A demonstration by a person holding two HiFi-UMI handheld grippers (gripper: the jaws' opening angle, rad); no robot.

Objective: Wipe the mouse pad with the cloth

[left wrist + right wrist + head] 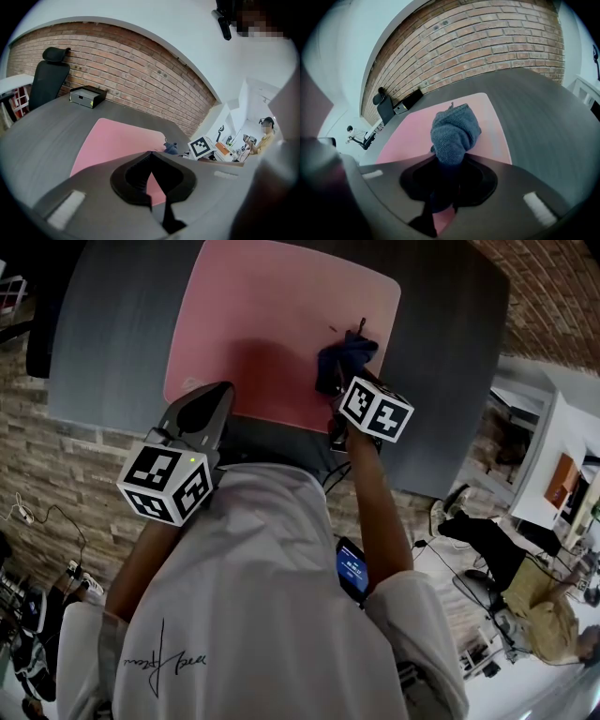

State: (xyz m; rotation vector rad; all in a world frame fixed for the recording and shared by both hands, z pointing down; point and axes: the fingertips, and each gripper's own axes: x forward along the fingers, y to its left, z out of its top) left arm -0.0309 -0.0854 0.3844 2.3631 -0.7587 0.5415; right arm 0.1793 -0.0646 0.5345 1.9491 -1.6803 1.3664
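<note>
A pink mouse pad (272, 324) lies on a dark grey table (122, 343). My right gripper (339, 381) is shut on a blue-grey knitted cloth (345, 357), which bunches up beyond the jaws over the pad's right part; the right gripper view shows the cloth (454, 133) above the mouse pad (417, 136). My left gripper (208, 401) hovers at the pad's near left edge, shut with nothing in it. In the left gripper view the jaws meet over the mouse pad (112, 140), and the cloth (170, 148) shows small at the right.
A black office chair (49, 77) and a dark box (86, 96) stand at the table's far side by a brick wall. A phone (352, 570) hangs at the person's chest. Another person (539, 610) sits at a desk to the right.
</note>
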